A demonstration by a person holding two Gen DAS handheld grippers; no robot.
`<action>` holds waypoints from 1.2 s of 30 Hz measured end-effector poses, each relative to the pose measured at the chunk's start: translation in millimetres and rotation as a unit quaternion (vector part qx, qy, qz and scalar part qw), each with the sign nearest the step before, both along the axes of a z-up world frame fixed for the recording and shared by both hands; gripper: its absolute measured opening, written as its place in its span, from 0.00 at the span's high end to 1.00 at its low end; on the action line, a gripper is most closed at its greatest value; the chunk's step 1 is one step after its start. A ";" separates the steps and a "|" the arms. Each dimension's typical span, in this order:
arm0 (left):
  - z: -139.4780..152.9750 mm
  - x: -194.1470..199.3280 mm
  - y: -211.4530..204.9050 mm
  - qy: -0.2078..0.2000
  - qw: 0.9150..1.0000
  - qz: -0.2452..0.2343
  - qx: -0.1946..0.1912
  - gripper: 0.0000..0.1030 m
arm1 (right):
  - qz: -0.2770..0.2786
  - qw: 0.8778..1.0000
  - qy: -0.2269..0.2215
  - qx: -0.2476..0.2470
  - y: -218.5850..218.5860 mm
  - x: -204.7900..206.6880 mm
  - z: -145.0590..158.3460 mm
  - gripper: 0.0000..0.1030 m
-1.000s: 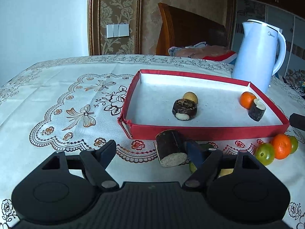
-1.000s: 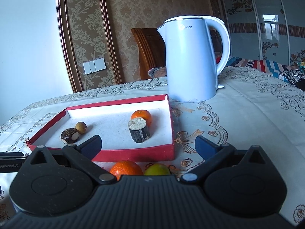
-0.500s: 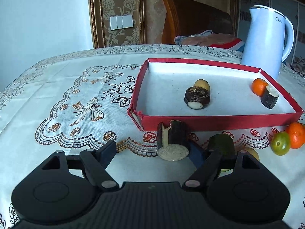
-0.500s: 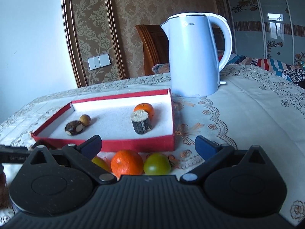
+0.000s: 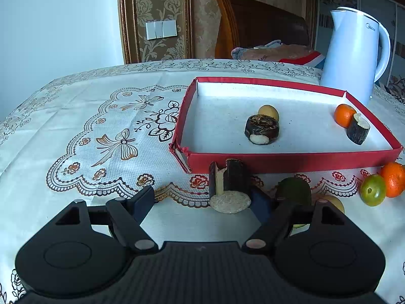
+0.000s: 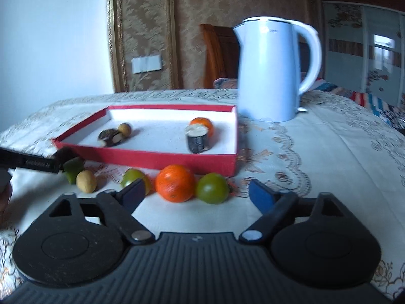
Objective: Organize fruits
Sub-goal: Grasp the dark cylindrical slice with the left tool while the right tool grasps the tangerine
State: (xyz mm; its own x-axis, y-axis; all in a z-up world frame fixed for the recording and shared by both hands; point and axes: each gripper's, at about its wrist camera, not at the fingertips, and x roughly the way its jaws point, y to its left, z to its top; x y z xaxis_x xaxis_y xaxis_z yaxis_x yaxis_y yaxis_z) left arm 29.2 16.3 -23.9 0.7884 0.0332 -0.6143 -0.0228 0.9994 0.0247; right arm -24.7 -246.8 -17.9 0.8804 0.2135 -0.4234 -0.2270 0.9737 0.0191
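A red tray (image 5: 291,162) (image 6: 152,158) holds an orange (image 5: 343,115), a dark cane piece (image 5: 358,133), a dark round piece (image 5: 262,129) and a small tan fruit (image 5: 268,111). Another dark cane piece (image 5: 230,190) stands in front of the tray, inside my open left gripper (image 5: 202,200), close against its right finger (image 5: 260,202) and far from the left one. My right gripper (image 6: 197,196) is closing. An orange (image 6: 174,186) and a green fruit (image 6: 212,187) lie between its fingers, and the pads are clear of both.
A white kettle (image 5: 354,58) (image 6: 273,76) stands behind the tray's right end. More loose fruit lies before the tray: a yellow-green fruit (image 6: 134,177), a tan fruit (image 6: 86,181) and a green one (image 6: 72,169) beside the left gripper's finger (image 6: 33,162). A chair stands behind the table.
The right gripper has drawn back and swung, bringing the orange and green fruit between its fingers, and its jaws have narrowed. In the left view the cane piece went from lying to standing on end.
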 end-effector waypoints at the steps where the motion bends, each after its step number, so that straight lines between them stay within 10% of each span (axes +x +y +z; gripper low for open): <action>1: 0.0 -0.1 0.0 0.000 1.000 0.000 0.000 0.21 | 0.012 1.000 -0.001 -0.006 3.6 -0.4 0.0 0.28; 6: 0.1 -0.1 -0.1 0.000 1.000 0.000 0.000 0.21 | 0.061 0.998 0.023 -0.017 15.4 10.8 -2.7 0.47; 21: 0.1 -0.6 -0.1 -0.003 1.000 -0.003 -0.002 0.21 | 0.002 0.988 -0.010 -0.155 44.4 41.5 -3.9 0.50; 36: 1.5 -4.3 0.2 -0.013 1.000 -0.018 -0.006 0.34 | 0.004 0.986 -0.028 -0.162 50.0 37.4 -3.7 0.72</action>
